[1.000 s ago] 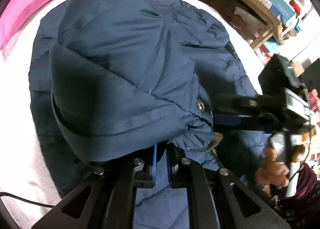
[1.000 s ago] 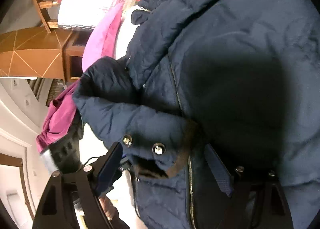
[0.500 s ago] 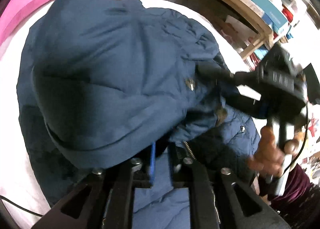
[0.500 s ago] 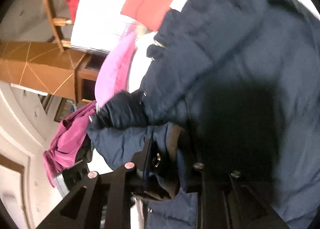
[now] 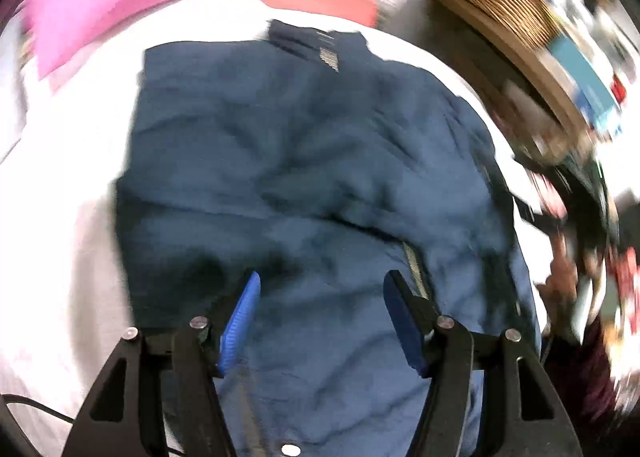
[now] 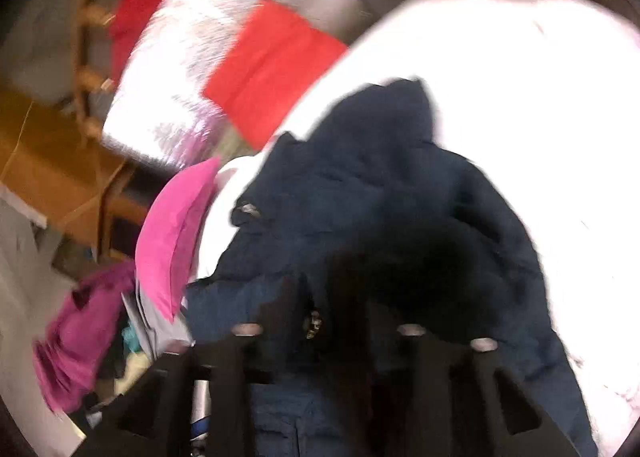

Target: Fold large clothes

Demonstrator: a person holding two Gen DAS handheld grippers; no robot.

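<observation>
Both grippers, left (image 5: pixel 320 289) and right (image 6: pixel 332 297), have just been opening, empty, above the coat (image 5: pixel 304 177), which stretches away ahead.

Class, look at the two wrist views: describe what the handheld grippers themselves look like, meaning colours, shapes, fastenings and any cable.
The left gripper has black angular finger arms with triangular cut-outs, round silver fasteners and ribbed blue pads. A thin black cable runs past its lower left. The right gripper has the same black frame and silver fasteners; blur hides its pads. A dark red sleeve shows at the left view's edge.
</observation>
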